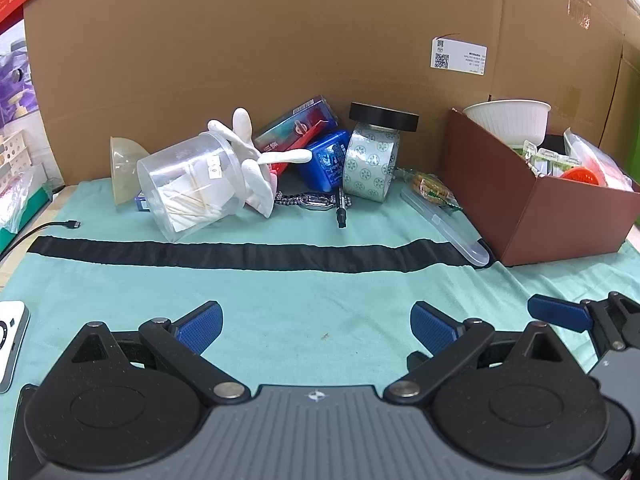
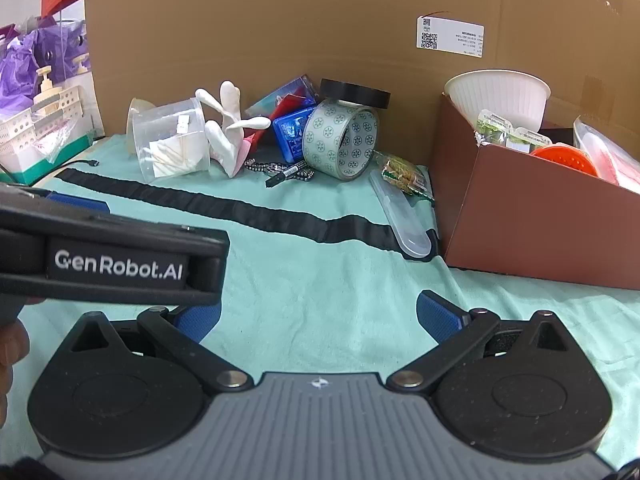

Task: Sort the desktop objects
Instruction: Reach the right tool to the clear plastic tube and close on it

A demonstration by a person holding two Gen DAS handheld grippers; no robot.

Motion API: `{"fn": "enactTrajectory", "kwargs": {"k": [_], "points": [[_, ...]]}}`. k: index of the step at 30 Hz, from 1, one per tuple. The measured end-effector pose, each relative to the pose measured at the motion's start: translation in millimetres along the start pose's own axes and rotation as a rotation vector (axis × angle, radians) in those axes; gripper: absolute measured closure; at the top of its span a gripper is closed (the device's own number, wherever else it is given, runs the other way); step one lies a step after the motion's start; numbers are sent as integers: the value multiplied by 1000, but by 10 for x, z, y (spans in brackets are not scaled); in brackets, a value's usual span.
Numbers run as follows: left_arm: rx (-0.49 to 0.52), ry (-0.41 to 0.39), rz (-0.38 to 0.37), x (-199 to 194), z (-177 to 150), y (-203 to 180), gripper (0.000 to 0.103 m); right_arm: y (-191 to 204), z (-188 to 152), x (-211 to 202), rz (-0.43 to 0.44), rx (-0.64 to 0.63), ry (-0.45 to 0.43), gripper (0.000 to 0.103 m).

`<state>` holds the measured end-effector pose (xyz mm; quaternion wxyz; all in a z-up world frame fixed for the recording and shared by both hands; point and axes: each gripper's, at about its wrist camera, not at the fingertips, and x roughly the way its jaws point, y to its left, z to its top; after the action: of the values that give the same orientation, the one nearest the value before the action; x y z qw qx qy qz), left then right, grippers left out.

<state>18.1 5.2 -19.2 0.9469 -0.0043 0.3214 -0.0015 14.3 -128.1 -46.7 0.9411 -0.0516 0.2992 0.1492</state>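
Both claws wide open, empty: left claw (image 1: 316, 326), right claw (image 2: 318, 316). Ahead: tipped clear jar (image 1: 192, 184), tape roll (image 1: 370, 164), marker (image 1: 341, 210) lengthwise toward claw; brown box (image 1: 560, 216) right.

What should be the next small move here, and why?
Probably move the right gripper forward toward the black marker. Both jaws are open and empty, short of the black stripe; the marker lies free at the pile's front, and the brown box stands on that side.

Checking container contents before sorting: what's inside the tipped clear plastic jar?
Inside the tipped clear plastic jar: thin wooden toothpick-like sticks and white paper or tissue. A small white label on the wall covers part of the interior, so anything behind it cannot be seen.
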Motion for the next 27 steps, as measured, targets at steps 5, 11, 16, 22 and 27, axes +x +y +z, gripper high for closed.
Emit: {"fn": "enactTrajectory", "kwargs": {"k": [5,11,16,22,27], "points": [[-14,3,-10,63,12,19,0,-114,28,39,13,31,-16,2],[-40,2,-36,148,65,37,0,-309,65,111,10,88,-31,2],[-36,9,-51,278,138,39,0,-413,104,216,14,124,-41,2],[-61,12,-73,431,229,133,0,-504,149,356,50,164,-44,2],[-65,6,-85,504,313,214,0,-569,207,464,59,189,-54,2]]}}
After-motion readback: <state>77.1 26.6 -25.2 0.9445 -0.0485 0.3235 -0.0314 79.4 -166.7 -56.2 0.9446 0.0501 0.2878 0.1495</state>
